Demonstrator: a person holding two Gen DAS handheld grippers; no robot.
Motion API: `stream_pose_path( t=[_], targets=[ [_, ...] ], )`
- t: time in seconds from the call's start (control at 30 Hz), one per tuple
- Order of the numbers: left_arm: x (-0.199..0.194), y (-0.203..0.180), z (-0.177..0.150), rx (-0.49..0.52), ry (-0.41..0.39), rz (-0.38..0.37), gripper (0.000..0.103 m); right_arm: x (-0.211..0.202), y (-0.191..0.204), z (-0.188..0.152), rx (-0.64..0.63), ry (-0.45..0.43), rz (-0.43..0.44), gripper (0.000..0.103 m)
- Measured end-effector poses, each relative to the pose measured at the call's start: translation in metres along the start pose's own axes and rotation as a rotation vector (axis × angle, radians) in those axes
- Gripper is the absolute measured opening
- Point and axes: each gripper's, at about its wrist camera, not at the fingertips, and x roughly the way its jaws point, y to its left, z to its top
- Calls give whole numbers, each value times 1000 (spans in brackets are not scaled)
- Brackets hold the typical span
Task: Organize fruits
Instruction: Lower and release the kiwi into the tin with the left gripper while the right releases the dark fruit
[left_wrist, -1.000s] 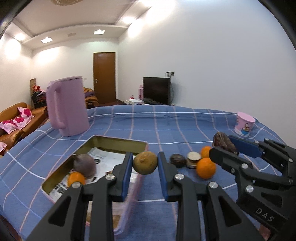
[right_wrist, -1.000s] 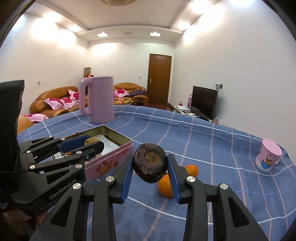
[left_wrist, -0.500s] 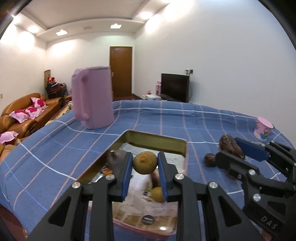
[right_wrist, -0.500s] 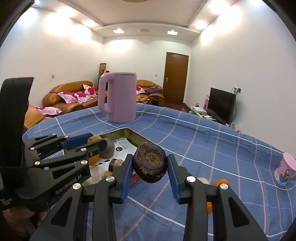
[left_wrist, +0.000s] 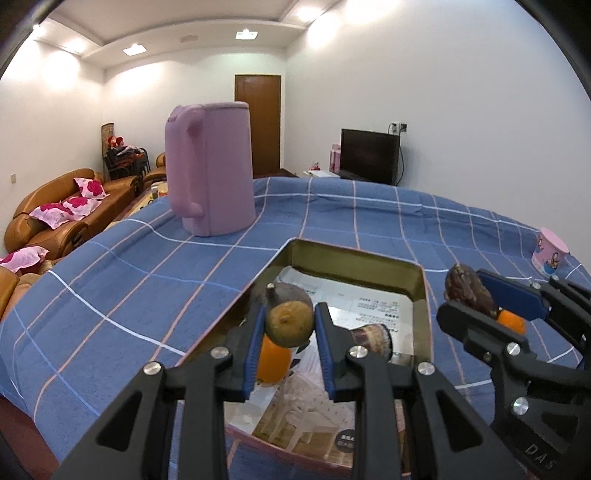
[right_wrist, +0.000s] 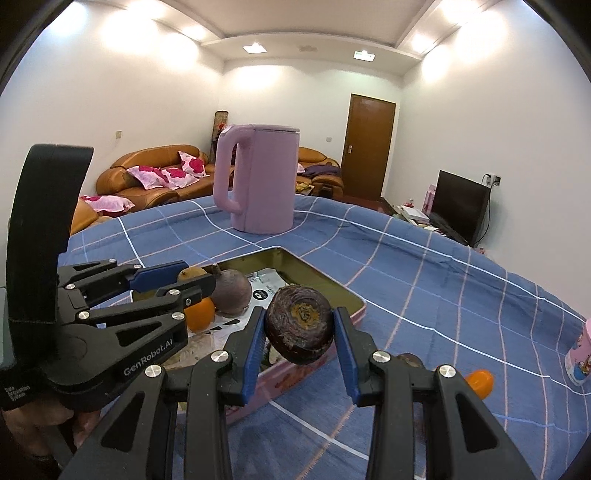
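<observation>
The left gripper (left_wrist: 290, 325) was clamped on a round yellow-green fruit (left_wrist: 290, 324), held above the shallow gold metal tin (left_wrist: 354, 260). The right gripper (right_wrist: 299, 334) was clamped on a dark purple-brown wrinkled fruit (right_wrist: 300, 325) over the tin's right edge. An orange (right_wrist: 199, 313) and a dull purple round fruit (right_wrist: 232, 291) lay inside the tin. The blue checked tablecloth (left_wrist: 147, 280) also carried a tall pink jug (left_wrist: 210, 181) towards its far edge; brown sofas (right_wrist: 155, 177) stood behind.

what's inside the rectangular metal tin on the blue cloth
Inside the rectangular metal tin: printed paper lining, a round dark purple fruit, an orange and a cut dark-rimmed piece. Both claws and their held fruits cover the near part, so more may lie there.
</observation>
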Motion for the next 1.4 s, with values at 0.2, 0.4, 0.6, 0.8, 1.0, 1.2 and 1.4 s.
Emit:
stream_pose_path(
  t=[0.2, 0.4, 0.6, 0.8, 1.0, 1.2, 1.4],
  targets=[
    [7, 0, 1, 12, 27, -5, 29, 17, 2, 2, 5, 24, 8, 39],
    [12, -1, 1, 23, 51, -12, 29, 35, -3, 1, 28, 60, 7, 39],
    [19, -2, 1, 31, 79, -25, 29, 46, -5, 0, 38, 95, 15, 39],
    [23, -4, 0, 40, 106, -30, 29, 54, -6, 1, 45, 122, 15, 39],
    [24, -4, 1, 43, 108, -24, 29, 56, -8, 1, 49, 131, 27, 39],
    [22, -3, 0, 40, 106, -35, 30, 55, -9, 0, 51, 129, 33, 40],
    [13, -2, -1, 29, 78, -42, 56, 44, -17, -4, 75, 109, 5, 51]
  ],
)
